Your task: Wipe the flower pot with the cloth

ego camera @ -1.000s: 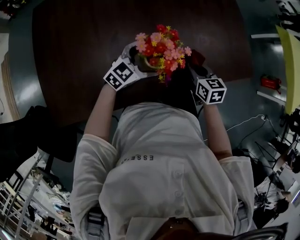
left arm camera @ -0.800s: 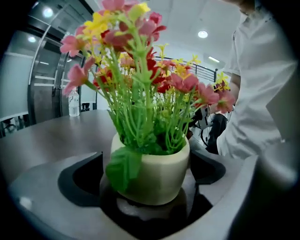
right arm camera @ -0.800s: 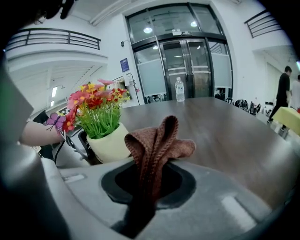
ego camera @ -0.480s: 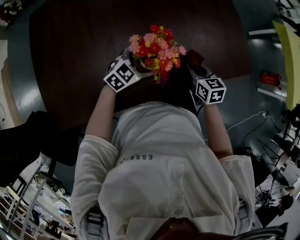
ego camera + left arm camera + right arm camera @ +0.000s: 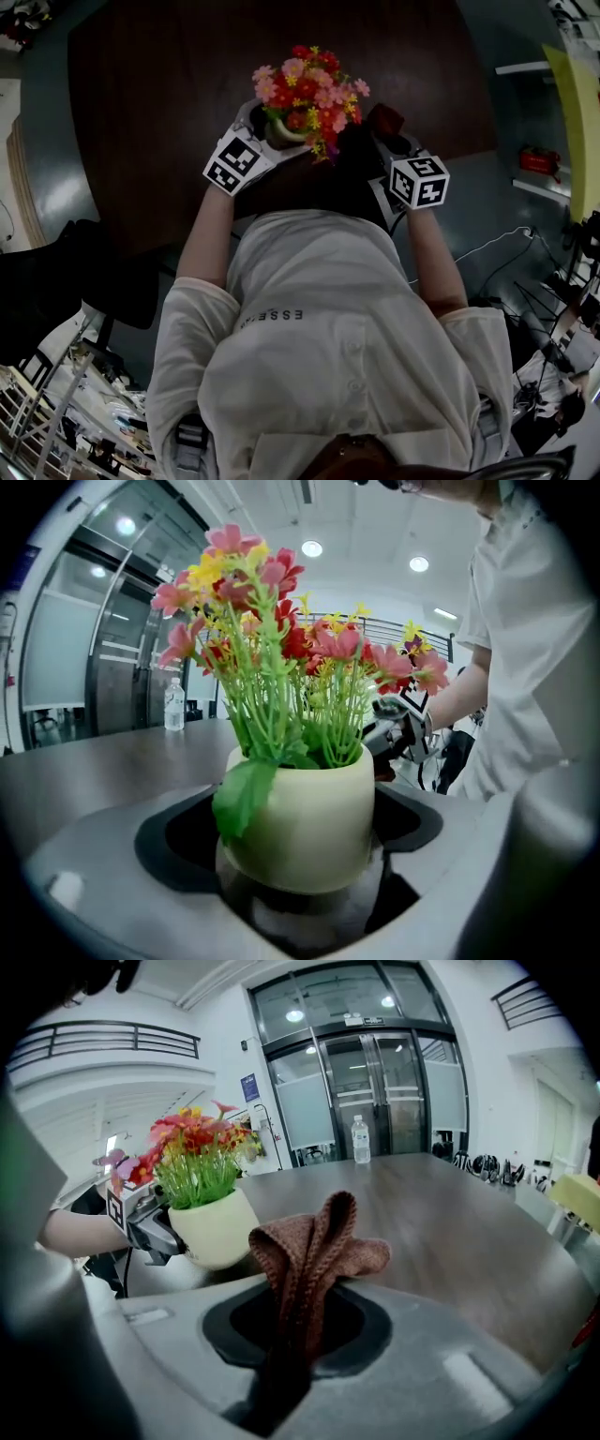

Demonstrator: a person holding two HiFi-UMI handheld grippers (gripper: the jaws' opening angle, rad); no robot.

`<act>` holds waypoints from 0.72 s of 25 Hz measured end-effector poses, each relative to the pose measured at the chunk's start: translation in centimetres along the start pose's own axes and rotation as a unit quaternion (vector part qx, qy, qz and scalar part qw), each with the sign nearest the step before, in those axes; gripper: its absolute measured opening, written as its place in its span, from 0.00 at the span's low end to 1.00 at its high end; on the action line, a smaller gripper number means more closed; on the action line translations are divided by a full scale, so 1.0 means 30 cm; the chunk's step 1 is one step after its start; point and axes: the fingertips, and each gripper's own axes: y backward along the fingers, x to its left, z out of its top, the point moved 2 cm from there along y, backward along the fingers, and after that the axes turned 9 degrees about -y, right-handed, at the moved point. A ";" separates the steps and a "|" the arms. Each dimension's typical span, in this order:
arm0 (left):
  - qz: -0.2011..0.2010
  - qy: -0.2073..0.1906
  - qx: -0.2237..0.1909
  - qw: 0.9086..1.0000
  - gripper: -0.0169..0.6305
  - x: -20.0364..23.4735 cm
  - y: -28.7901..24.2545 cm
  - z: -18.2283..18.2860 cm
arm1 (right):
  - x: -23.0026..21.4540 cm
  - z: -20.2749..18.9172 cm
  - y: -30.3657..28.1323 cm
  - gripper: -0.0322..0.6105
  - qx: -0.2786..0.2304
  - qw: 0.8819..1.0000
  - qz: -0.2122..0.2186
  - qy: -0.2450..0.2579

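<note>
Flower pot (image 5: 305, 822): sitting between the left claw's jaws, flowers (image 5: 281, 649) rising above them.
Left claw (image 5: 298, 841): jaws have just been closing and are gripping the pot at a wide spread.
Cloth (image 5: 309, 1251): bunching up out of the right claw (image 5: 295, 1335), which is pinching it tight.
Progress: the pot is standing ahead-left of the right claw, clear of the cloth. Wiping probably not begun.
Views: only the right claw view is showing that gap. In the head view, blossoms are hiding the pot.
</note>
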 end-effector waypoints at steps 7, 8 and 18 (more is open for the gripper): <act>0.057 0.057 -0.051 0.995 0.83 0.050 0.099 0.259 | 0.162 0.086 -0.009 0.13 0.002 0.998 0.055 0.032; 0.065 0.056 -0.054 0.995 0.83 0.062 0.109 0.291 | 0.198 0.107 -0.015 0.13 -0.002 0.997 0.069 0.038; 0.114 0.069 -0.101 0.986 0.83 0.104 0.194 0.429 | 0.510 0.242 -0.007 0.13 -0.048 0.980 0.167 0.093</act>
